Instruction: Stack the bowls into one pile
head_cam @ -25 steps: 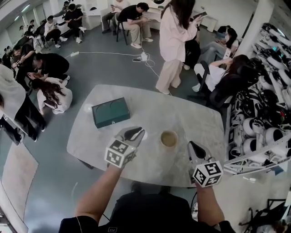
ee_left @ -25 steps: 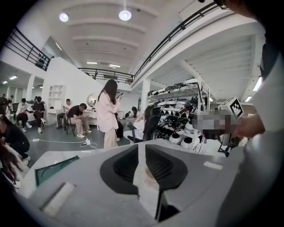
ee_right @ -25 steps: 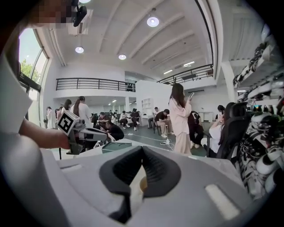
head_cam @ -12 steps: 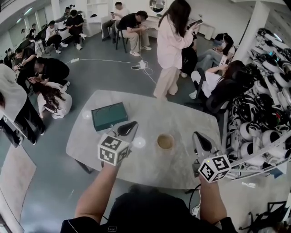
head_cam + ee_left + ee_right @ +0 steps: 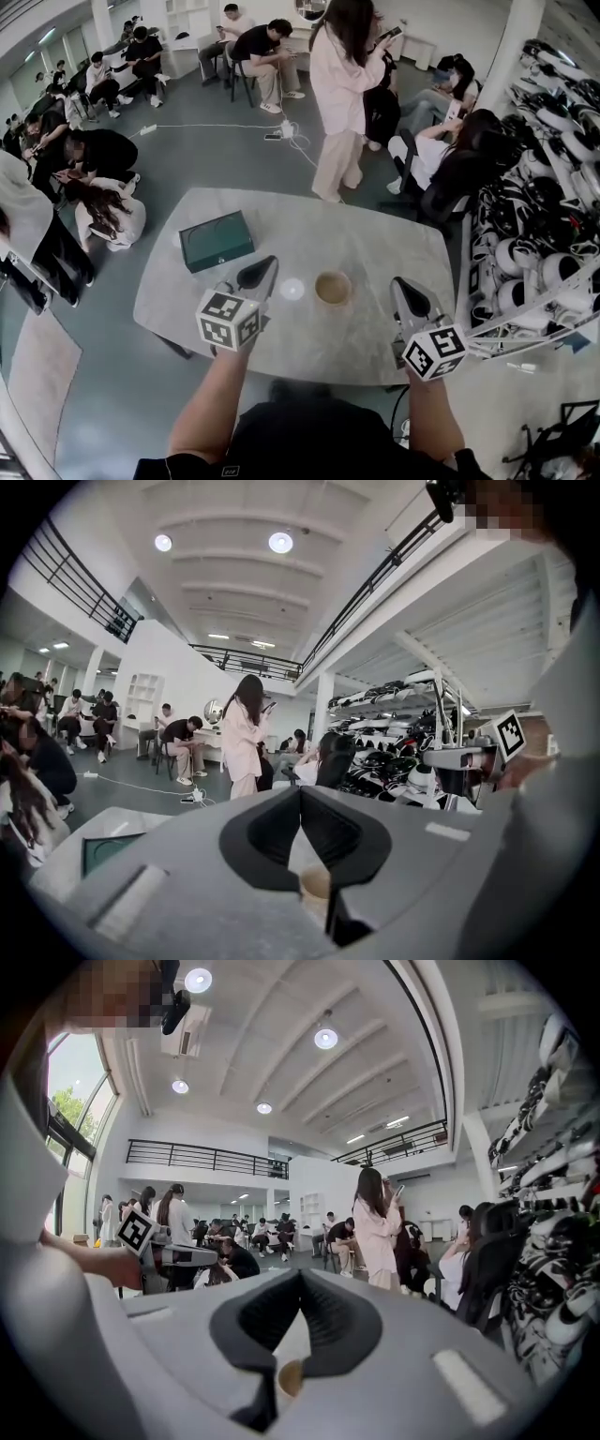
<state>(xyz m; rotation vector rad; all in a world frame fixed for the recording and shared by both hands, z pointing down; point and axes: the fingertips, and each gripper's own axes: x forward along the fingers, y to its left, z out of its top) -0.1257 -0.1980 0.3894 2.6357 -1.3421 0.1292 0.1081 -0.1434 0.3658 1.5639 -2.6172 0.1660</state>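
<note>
Grey floor, with people sitting and standing on it, is surrounding the pale marbled table [image 5: 375,234]. A green box [image 5: 217,241] is lying beyond the left gripper [image 5: 269,264], whose jaws have just been closing on nothing. The right gripper [image 5: 399,283] is likewise staying clenched and empty. The tan bowl [image 5: 333,287] is sitting upright between both tips, mouth facing upward, round and without a long axis. Whether it is one bowl or several nested is not showing.
</note>
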